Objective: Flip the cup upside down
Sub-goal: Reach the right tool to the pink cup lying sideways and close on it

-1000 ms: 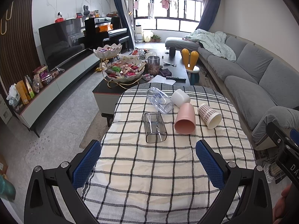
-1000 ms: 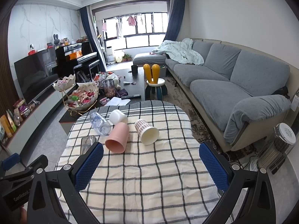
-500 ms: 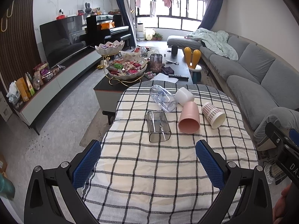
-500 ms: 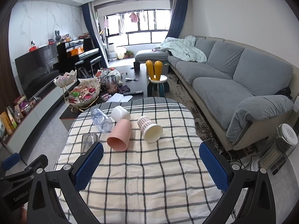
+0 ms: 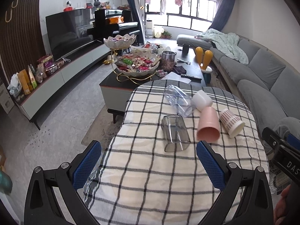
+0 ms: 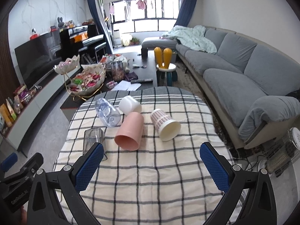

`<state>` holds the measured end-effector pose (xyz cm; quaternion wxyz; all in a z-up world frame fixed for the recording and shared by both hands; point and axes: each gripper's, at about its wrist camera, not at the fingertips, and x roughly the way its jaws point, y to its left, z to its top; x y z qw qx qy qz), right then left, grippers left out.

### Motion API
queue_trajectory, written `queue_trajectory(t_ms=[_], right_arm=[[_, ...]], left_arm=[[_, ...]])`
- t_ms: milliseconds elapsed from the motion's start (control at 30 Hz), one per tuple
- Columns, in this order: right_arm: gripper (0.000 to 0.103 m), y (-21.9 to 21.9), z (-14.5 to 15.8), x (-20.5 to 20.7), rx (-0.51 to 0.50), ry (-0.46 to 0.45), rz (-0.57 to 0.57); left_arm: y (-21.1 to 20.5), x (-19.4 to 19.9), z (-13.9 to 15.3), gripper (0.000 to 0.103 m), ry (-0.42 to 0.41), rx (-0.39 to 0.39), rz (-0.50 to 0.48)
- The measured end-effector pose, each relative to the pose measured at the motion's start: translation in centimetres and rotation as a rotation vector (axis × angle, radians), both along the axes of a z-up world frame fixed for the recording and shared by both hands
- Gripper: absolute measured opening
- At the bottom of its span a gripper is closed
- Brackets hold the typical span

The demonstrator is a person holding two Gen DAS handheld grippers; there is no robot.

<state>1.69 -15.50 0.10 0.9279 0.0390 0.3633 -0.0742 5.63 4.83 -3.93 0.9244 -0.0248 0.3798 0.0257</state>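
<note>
Several cups lie on their sides on a checked tablecloth (image 5: 153, 178): a smoky clear cup (image 5: 174, 134) (image 6: 93, 136), a pink cup (image 5: 208, 129) (image 6: 129, 131), a red-patterned paper cup (image 5: 231, 122) (image 6: 165, 124), a white cup (image 5: 202, 100) (image 6: 130, 106) and a clear patterned cup (image 5: 178, 100) (image 6: 107, 111). My left gripper (image 5: 149, 166) is open and empty, just short of the smoky cup. My right gripper (image 6: 151, 166) is open and empty, short of the pink and paper cups.
A dark coffee table (image 5: 120, 78) with snack bowls stands beyond the table. A grey sofa (image 6: 234, 71) runs along the right. A TV unit (image 5: 61, 71) lines the left wall. A small heater (image 6: 285, 153) sits on the floor at right.
Both grippers have moved forward toward the cups, which now look larger and nearer. The left view has swung right. The cups have not moved.
</note>
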Motion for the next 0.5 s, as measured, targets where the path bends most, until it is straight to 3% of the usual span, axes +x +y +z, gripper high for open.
queue_trajectory(t_ms=[500], right_arm=[[0.103, 2.0, -4.5, 11.4, 0.009, 0.132, -0.015]], left_arm=[[2.4, 8.4, -3.3, 0.103, 0.015, 0.010, 0.031]])
